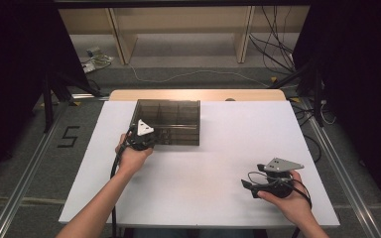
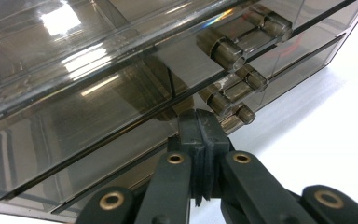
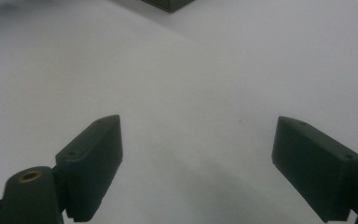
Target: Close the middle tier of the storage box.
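Note:
A smoky see-through plastic box (image 1: 178, 106) with inner compartments stands on the white table top (image 1: 218, 158), left of centre at the back. My left gripper (image 1: 152, 136) is at the box's near left corner. In the left gripper view its jaws (image 2: 200, 135) are pressed together, tips against the box's (image 2: 98, 107) lower front edge, just beside a row of hinge-like knuckles (image 2: 233, 88). Whether a thin lip is pinched between the pads cannot be made out. My right gripper (image 1: 251, 188) rests low at the near right of the table, open (image 3: 198, 140), with bare white surface between its fingers.
The table's wooden far edge (image 1: 198, 94) shows behind the white top. Beyond it are shelf frames (image 1: 178, 29) and loose cables (image 1: 273, 54) on the floor. Black stand legs (image 1: 54, 89) flank the table. A corner of the box (image 3: 168, 4) shows in the right gripper view.

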`<state>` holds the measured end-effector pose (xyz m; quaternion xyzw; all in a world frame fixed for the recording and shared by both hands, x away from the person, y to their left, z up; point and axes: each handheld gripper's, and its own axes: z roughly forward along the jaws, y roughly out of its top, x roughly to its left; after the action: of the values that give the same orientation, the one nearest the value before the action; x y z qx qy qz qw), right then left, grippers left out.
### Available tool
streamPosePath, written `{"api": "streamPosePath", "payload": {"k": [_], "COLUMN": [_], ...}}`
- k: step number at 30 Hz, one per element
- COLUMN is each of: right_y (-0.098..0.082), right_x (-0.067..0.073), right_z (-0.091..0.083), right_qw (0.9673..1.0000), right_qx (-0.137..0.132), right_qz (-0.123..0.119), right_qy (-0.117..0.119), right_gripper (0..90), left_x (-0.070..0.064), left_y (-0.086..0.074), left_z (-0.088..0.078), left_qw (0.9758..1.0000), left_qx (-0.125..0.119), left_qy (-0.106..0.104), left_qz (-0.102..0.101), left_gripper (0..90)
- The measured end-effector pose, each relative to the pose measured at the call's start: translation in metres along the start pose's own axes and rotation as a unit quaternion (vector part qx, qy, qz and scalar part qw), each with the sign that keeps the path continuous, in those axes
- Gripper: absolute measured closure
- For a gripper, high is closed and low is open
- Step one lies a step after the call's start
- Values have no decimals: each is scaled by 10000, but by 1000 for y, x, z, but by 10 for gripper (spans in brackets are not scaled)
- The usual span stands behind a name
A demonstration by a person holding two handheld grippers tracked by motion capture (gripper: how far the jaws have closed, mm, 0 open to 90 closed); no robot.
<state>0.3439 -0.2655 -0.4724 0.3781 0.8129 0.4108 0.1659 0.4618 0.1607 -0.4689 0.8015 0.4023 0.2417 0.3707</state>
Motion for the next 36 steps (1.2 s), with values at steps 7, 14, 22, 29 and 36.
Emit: {"api": "streamPosePath", "payload": {"k": [7, 14, 22, 29, 36], "right_y": [0, 0, 0, 0, 0], "right_x": [0, 0, 0, 0, 1], "right_z": [0, 0, 0, 0, 0], "right_qw": [10000, 10000, 10000, 10000, 10000], "right_qx": [1, -5, 2, 3, 1], "right_qz": [10, 7, 8, -5, -6], "right_qy": [0, -3, -2, 18, 33], "right_gripper": [168, 168, 168, 168, 168], "left_x": [-4, -4, -8, -15, -25], "left_y": [0, 1, 1, 2, 1], "left_z": [-10, -22, -30, -39, -46], "left_qw": [9998, 9997, 9997, 9987, 9972], "left_qx": [6, -120, -197, -245, -282], "left_qy": [19, 42, -103, -385, -660], "left_qz": [175, 190, 119, 206, 207], "left_gripper": [821, 760, 647, 511, 366]}}
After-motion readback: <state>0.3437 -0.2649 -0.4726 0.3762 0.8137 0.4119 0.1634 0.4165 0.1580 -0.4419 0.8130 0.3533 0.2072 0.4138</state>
